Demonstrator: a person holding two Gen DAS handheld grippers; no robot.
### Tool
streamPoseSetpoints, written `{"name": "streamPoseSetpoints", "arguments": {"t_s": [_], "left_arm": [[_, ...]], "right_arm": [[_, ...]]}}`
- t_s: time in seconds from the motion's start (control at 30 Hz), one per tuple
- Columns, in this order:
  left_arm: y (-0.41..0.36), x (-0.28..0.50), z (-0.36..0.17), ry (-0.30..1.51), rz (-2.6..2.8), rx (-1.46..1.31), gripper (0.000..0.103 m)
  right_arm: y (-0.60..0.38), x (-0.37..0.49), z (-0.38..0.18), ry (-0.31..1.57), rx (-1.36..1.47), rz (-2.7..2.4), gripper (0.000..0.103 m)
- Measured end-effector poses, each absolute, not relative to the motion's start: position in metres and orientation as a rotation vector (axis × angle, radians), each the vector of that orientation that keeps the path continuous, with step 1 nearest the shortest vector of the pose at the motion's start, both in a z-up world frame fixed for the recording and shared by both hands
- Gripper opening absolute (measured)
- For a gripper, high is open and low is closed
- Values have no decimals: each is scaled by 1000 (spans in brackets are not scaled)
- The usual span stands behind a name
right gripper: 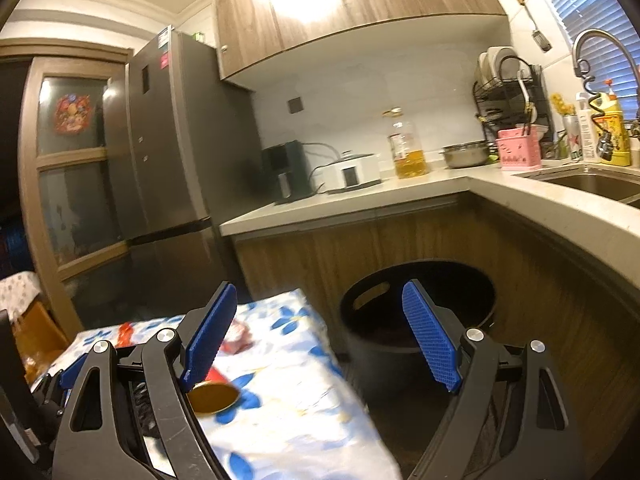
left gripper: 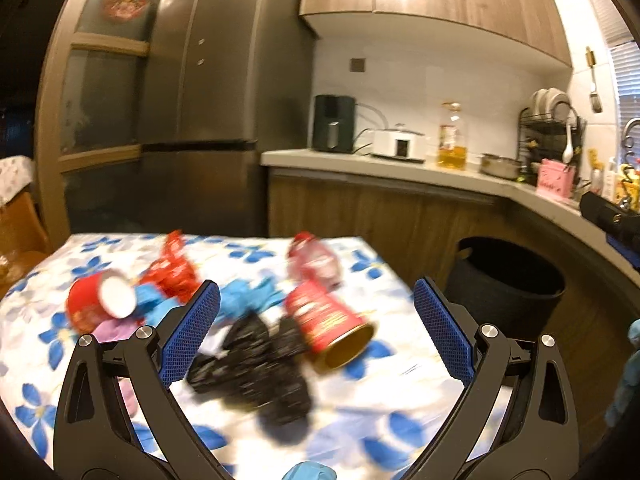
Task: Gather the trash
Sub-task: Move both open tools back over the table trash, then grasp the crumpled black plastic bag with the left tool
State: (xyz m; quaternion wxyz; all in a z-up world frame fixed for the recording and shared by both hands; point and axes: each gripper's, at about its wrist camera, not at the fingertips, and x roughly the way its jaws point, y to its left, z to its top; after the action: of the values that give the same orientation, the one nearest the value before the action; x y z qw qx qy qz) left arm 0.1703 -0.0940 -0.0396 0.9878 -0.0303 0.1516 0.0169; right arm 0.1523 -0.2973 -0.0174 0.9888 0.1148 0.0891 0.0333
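Hovering over the table (left gripper: 380, 268), the left gripper (left gripper: 316, 304) stands spread and empty above litter: a black bag (left gripper: 256, 376), a red can (left gripper: 328, 324). The right gripper (right gripper: 320, 308), also spread, faces the bin (right gripper: 372, 344) beside the table's far edge.

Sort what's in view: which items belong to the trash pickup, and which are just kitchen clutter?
Job items:
- black crumpled bag
- red can lying on its side
- red cup tipped over
- red wrapper
- blue glove
- crushed plastic bottle
- black bin
- left gripper, right gripper, both open and empty

Just lying about:
- oil bottle
- dish rack
- pink caddy
- fridge
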Motion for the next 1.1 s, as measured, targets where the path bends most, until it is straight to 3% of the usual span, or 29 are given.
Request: {"name": "streamPoseSetpoints", "arguments": {"t_s": [0.47, 0.57, 0.77, 0.83, 0.93, 1.1], "left_arm": [[-50, 185, -86, 403, 79, -62, 96], [-51, 195, -92, 437, 64, -69, 90], [-43, 210, -105, 524, 27, -119, 53], [-39, 214, -110, 554, 9, -142, 31], [-36, 212, -111, 560, -1, -155, 16], [-24, 197, -100, 523, 9, -176, 10]], "right_arm": [[-237, 149, -39, 225, 204, 144, 82], [-232, 152, -43, 238, 195, 146, 82], [-223, 158, -52, 267, 184, 154, 82], [-220, 161, -55, 278, 184, 155, 82], [-215, 165, -62, 300, 179, 159, 82], [-202, 174, -76, 347, 166, 184, 73]]}}
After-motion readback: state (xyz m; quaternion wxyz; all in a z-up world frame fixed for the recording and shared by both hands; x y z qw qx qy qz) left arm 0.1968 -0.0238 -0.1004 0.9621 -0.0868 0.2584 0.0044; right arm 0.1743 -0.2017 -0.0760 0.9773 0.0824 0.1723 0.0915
